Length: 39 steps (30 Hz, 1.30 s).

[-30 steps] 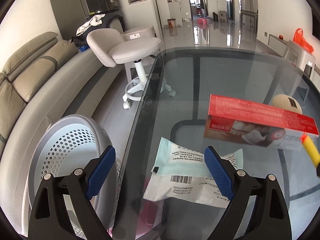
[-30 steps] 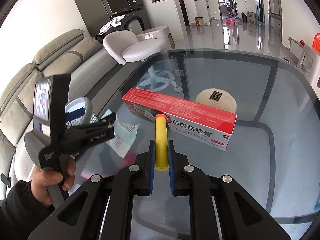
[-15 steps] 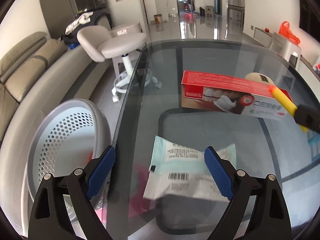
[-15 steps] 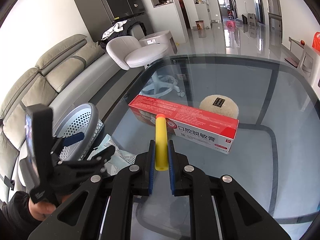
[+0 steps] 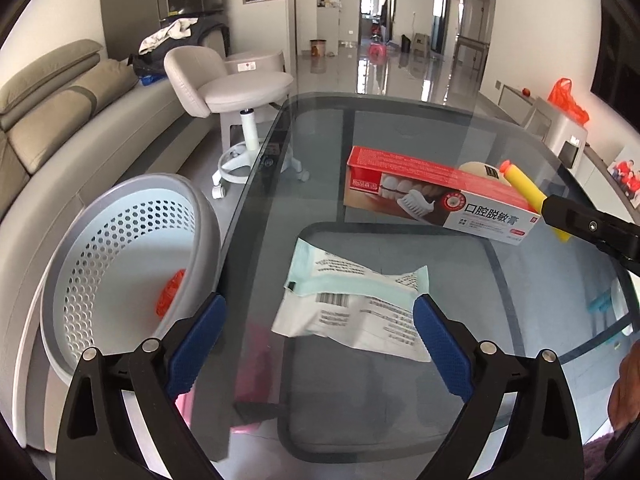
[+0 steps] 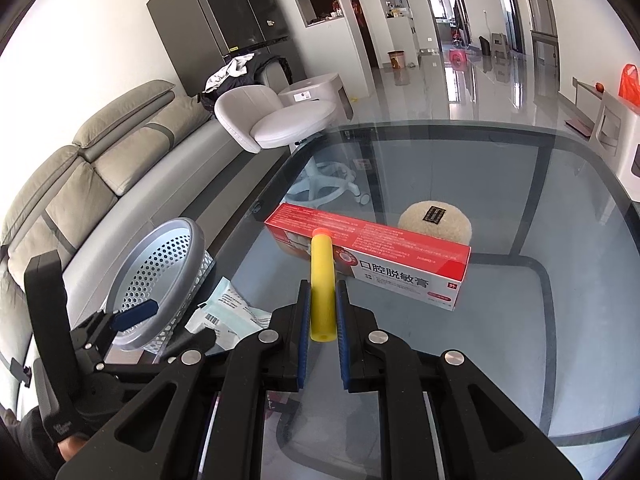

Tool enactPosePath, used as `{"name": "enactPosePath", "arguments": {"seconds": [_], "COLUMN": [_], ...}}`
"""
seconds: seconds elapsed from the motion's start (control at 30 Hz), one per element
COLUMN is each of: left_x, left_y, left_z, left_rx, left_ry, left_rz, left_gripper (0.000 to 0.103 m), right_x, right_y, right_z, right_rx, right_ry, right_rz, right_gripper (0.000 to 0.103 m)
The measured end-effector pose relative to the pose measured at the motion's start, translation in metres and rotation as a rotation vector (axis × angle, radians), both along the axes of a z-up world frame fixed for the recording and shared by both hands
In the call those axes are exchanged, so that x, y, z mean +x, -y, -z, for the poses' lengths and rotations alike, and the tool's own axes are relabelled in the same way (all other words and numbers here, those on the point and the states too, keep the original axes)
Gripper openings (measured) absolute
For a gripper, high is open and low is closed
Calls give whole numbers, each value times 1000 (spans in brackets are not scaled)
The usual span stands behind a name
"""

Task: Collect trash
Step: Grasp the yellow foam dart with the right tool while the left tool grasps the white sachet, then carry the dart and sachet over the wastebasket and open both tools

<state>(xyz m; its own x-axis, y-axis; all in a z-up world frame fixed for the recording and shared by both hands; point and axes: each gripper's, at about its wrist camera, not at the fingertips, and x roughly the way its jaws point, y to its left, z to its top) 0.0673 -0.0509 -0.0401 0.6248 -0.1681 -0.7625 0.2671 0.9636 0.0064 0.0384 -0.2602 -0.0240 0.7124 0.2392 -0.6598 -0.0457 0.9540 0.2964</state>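
A white and green plastic packet point(image 5: 352, 304) lies on the glass table point(image 5: 400, 128) near its left edge. My left gripper point(image 5: 316, 312) hangs open above it, empty, with its blue pads either side of the packet in the left wrist view. A grey perforated basket point(image 5: 120, 248) stands off the table's left edge with a small orange item point(image 5: 170, 292) inside. My right gripper point(image 6: 322, 292) is shut on a yellow foam dart point(image 6: 322, 280) with an orange tip, held above the table. Past the dart lies a red toothpaste box point(image 6: 372, 256).
A round cream pad point(image 6: 436, 224) sits behind the box. A white stool point(image 5: 240, 92) and a beige sofa point(image 5: 60, 120) stand left of the table. The person's hand point(image 6: 68, 436) holds the left gripper point(image 6: 168, 328) beside the basket point(image 6: 160, 272).
My left gripper has drawn back toward the near table edge, so the basket and packet sit higher in its view. The right gripper still holds the dart in the same spot.
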Motion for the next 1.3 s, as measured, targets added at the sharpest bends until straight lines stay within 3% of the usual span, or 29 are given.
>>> {"name": "enactPosePath", "arguments": {"seconds": [0.5, 0.7, 1.0, 1.1, 1.17, 1.3], "left_x": [14, 29, 36, 36, 37, 35], "left_y": [17, 26, 45, 47, 48, 45], "left_z": [30, 33, 40, 41, 42, 41], "left_rx": [-92, -116, -76, -66, -71, -84], "left_ry": [-177, -180, -168, -164, -173, -176], "left_rz": [-62, -76, -81, -75, -63, -47], "left_gripper": [93, 93, 93, 86, 73, 69], "right_x": [-6, -9, -10, -10, -9, -10], "right_y": [17, 24, 25, 24, 24, 23], "right_z": [-9, -10, -13, -13, -13, -14], "right_rx": [28, 43, 43, 40, 39, 36], "right_ry": [29, 33, 44, 42, 39, 38], "right_rz": [14, 24, 26, 24, 21, 21], "right_gripper": [12, 12, 12, 12, 12, 12]}}
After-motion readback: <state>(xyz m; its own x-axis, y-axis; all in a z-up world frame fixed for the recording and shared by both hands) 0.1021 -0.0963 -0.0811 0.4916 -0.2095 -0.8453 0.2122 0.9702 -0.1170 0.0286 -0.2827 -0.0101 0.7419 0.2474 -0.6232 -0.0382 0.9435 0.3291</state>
